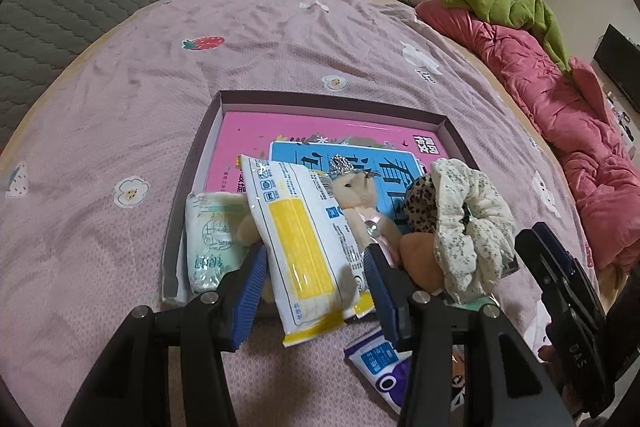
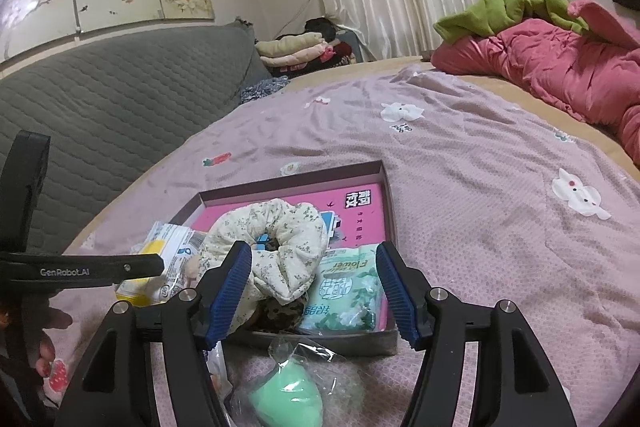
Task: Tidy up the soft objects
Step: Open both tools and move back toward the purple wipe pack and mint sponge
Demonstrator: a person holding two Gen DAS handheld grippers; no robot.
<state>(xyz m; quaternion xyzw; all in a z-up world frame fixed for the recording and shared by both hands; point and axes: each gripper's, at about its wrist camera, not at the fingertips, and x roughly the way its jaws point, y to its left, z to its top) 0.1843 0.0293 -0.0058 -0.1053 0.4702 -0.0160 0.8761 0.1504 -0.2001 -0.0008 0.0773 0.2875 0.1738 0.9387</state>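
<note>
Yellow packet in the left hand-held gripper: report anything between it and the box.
The yellow packet, in the left hand-held gripper, overhangs the box at its near edge; the green tissue pack and plush toy crowd it inside.

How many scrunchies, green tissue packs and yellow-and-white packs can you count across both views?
Scrunchies: 2 (floral scrunchie, leopard scrunchie)
Green tissue packs: 2 (left green pack, right green pack)
Yellow-and-white pack: 1
Total: 5

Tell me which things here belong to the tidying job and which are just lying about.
Job: tray, white-and-yellow pack between the left gripper's fingers, floral scrunchie, leopard scrunchie, teddy, green tissue packs, green sponge in wrap, tube.

Lying about: pink quilt, green blanket, folded clothes.
</note>
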